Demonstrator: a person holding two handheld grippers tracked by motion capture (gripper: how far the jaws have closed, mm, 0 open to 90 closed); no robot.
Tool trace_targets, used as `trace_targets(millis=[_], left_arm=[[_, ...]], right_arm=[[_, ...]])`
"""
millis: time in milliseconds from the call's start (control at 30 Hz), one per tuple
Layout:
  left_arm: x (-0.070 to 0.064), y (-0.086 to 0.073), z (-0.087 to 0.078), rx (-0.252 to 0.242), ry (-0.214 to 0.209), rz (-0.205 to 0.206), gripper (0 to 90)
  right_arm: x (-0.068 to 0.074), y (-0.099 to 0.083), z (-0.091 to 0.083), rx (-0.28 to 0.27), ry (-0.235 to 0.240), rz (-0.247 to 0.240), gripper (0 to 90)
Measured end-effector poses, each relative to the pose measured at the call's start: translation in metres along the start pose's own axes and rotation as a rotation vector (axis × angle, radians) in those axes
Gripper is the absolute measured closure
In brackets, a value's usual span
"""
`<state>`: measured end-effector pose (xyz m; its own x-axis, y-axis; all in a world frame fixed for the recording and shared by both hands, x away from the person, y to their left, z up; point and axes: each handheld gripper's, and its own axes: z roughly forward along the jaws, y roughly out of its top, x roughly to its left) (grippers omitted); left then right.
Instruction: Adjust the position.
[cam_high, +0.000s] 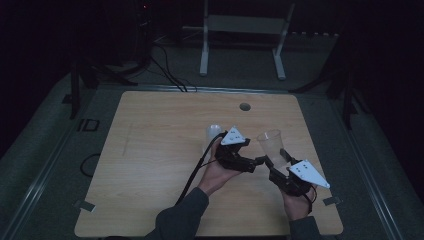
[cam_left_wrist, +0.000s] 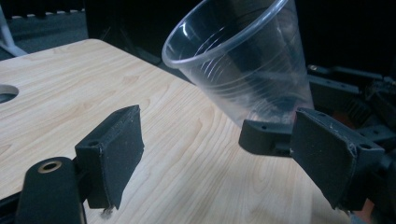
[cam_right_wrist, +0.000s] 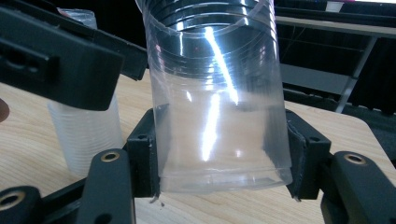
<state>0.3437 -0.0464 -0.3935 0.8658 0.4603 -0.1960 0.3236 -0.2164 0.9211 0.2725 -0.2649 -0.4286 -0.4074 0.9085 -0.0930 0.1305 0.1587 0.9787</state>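
Note:
My right gripper (cam_right_wrist: 219, 161) is shut on the lower part of a clear plastic cup (cam_right_wrist: 217, 93), which it holds mouth up and tilted a little above the wooden table (cam_high: 160, 165). In the high view the cup (cam_high: 270, 144) is right of centre, with the right gripper (cam_high: 276, 162) under it. My left gripper (cam_high: 256, 161) is open just left of the cup's base. In its own view the cup (cam_left_wrist: 243, 60) leans beyond its spread pads (cam_left_wrist: 116, 149), apart from them. A stack of clear cups (cam_right_wrist: 88, 135) stands upright on the table behind the left gripper (cam_right_wrist: 56, 60).
The stack of cups (cam_high: 214, 134) is near the table's middle. A round cable hole (cam_high: 244, 106) lies at the far edge. A white metal frame (cam_high: 242, 30) and dark stands are on the floor beyond the table. Cables trail from both grippers.

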Motion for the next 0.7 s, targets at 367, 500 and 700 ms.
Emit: trace_targets(millis=[367,500,700], left_arm=[[-0.0007,0.005,0.0017,-0.02,-0.017,-0.023,16.9],[-0.0011,0.0066,0.0038,-0.02,-0.031,-0.031,16.6],[-0.0017,0.0074,0.0069,-0.028,-0.048,-0.047,16.4]], right_arm=[[0.0039,0.0004,0.0,-0.012,0.005,-0.001,41.3],[0.0054,0.0004,0.0002,-0.016,0.007,-0.002,41.3],[0.0066,0.0007,0.0001,-0.022,0.011,0.0,41.3]])
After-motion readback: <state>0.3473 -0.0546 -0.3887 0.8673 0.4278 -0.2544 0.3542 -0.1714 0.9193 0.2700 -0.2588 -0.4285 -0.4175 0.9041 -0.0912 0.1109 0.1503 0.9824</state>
